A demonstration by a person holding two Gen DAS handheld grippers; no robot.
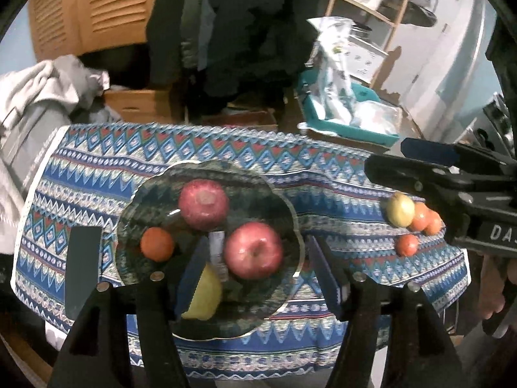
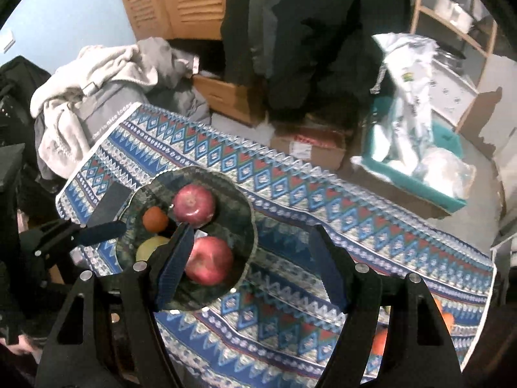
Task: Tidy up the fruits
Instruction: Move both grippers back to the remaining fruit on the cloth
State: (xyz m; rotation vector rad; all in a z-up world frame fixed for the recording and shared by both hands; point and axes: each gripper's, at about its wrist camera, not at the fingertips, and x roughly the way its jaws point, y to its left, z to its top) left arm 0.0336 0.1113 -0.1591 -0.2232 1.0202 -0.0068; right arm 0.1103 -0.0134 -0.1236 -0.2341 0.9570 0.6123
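Left gripper (image 1: 258, 274): hanging open, empty, above the plate (image 1: 129, 213).
Right gripper (image 2: 255, 268): gaping, carrying nothing.
Risk: loose fruits (image 1: 410, 220) right of plate are sitting near the cloth's edge; a nudge is risking rolling them off.

We see a table (image 1: 97, 174) under a cloth, with a plate (image 1: 278, 200) on its left half. In the plate lie two apples, one (image 1: 203, 203) toward the far rim, the other (image 1: 253, 249) nearer us; an orange (image 1: 157, 244) sits left of them and a lemon (image 1: 206, 297) at the near rim. On the table's right end, well apart from the plate, a second lemon (image 1: 400, 209) touches three small oranges (image 1: 420, 216). Behind the table, to the right, stands a tray (image 1: 365, 129) holding bags.
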